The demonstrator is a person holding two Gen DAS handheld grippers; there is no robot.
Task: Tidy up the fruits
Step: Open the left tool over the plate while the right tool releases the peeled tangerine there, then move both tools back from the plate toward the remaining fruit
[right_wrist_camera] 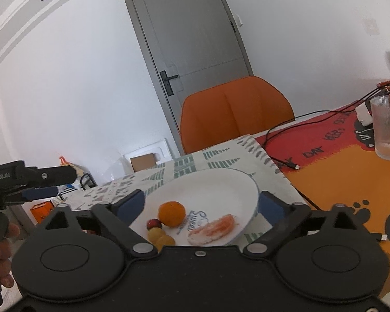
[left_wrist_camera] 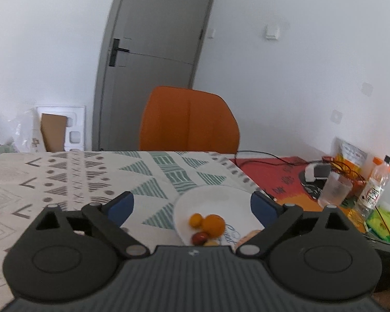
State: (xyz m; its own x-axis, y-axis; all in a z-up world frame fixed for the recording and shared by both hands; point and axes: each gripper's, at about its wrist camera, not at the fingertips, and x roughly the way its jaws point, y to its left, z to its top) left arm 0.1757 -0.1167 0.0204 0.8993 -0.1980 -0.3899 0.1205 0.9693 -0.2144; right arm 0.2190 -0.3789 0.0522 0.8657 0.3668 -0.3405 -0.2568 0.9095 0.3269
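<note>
Left wrist view: the left gripper (left_wrist_camera: 192,206) has its jaws spread wide, w/ nothing between the blue pads. It hangs over the patterned tablecloth (left_wrist_camera: 65,179). Below and a bit right of it is the white plate (left_wrist_camera: 215,195). On the plate lie an orange (left_wrist_camera: 213,225), a small yellow-orange fruit (left_wrist_camera: 195,220) touching it on the left, a small red fruit (left_wrist_camera: 199,238) in front, and a yellow fruit (left_wrist_camera: 210,243) half hidden by the gripper body. An orange chair (left_wrist_camera: 189,119) stands behind the table, a grey door (left_wrist_camera: 156,39) behind that. At right, on the red-orange mat (left_wrist_camera: 273,174), a ribbed glass (left_wrist_camera: 334,189) and a bottle (left_wrist_camera: 374,184).

Right wrist view: the right gripper (right_wrist_camera: 201,205) is also wide open, empty, pads on either side of the plate (right_wrist_camera: 221,184) but not touching the fruits. Here the orange (right_wrist_camera: 172,213) sits near plate centre; the red fruit (right_wrist_camera: 154,224) and two yellow fruits (right_wrist_camera: 160,236) are just left-front of it. A peeled citrus segment (right_wrist_camera: 213,230) lies to the right, apart from the orange. The left gripper (right_wrist_camera: 36,182) shows at the left edge, above the table, held by a hand (right_wrist_camera: 0,254). The glass (right_wrist_camera: 387,130) stands on the mat (right_wrist_camera: 351,182) at far right; a black cable (right_wrist_camera: 286,135) runs across it.
</note>
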